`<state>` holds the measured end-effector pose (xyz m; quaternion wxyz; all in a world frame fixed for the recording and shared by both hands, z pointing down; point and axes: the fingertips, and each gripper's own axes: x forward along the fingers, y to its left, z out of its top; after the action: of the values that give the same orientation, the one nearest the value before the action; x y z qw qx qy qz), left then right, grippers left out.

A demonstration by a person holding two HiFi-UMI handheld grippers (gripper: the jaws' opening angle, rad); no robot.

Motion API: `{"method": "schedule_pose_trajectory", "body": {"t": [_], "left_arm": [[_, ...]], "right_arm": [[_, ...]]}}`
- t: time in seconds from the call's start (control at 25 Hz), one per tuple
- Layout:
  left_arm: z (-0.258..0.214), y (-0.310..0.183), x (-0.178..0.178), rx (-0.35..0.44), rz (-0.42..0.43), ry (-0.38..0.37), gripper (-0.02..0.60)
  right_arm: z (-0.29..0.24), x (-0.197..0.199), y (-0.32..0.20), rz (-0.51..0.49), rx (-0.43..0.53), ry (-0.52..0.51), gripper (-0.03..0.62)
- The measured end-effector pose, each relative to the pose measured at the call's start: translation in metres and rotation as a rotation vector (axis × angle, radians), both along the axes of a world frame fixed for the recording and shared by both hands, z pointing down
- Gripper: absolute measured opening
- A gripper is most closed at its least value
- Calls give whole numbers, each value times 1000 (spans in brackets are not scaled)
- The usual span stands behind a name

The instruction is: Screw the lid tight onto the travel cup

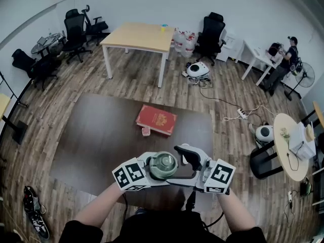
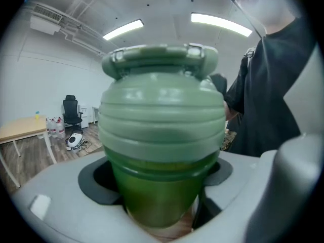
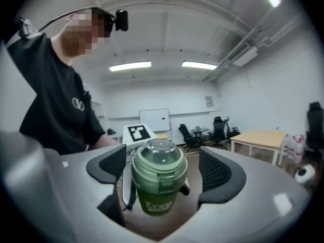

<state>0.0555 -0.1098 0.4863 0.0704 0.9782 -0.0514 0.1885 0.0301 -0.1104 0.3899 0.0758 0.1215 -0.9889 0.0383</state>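
The green travel cup (image 1: pixel 163 165) is held upright above the near edge of the dark table. My left gripper (image 2: pixel 157 186) is shut on its dark green body (image 2: pixel 152 191), with the pads (image 2: pixel 93 184) pressed against both sides. The pale green lid (image 3: pixel 158 161) with a clear dome sits on top of the cup. My right gripper (image 3: pixel 162 168) faces the cup from the other side. Its jaws stand either side of the lid, and a gap shows between each pad (image 3: pixel 217 173) and the lid. In the head view the right gripper (image 1: pixel 185 165) reaches in from the right.
A red book (image 1: pixel 156 119) and a small red-and-white object (image 1: pixel 146 131) lie on the dark table (image 1: pixel 101 135) beyond the cup. A light wooden table (image 1: pixel 139 37), office chairs (image 1: pixel 76 32) and floor cables stand farther back.
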Motion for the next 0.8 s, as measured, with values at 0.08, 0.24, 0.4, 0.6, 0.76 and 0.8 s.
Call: {"method": "schedule_pose_trajectory", "body": {"t": [0.08,0.24,0.4,0.6,0.76,0.8], "left_arm": [[-3,5,0,4,27,-4,414],[-3,11,-2,15,46,-28,414],[-5,6,-6,28,-15,-33,414],[1,-9,-20,23,-116,-48,414],[6,-12,-19,16,-145,-55,414],[6,-11,-18,12,-145,-48,414]], "right_arm": [[9,-3,6,-128,32,96,447],[13,-7,9,-260,3,112,425],[9,-11,10,-149,-21,44,374],[13,-23,-2,265,-78,-9,371],[18,-23,-4,549,-116,18,373],[18,-23,-2,573,-109,21,373]]}}
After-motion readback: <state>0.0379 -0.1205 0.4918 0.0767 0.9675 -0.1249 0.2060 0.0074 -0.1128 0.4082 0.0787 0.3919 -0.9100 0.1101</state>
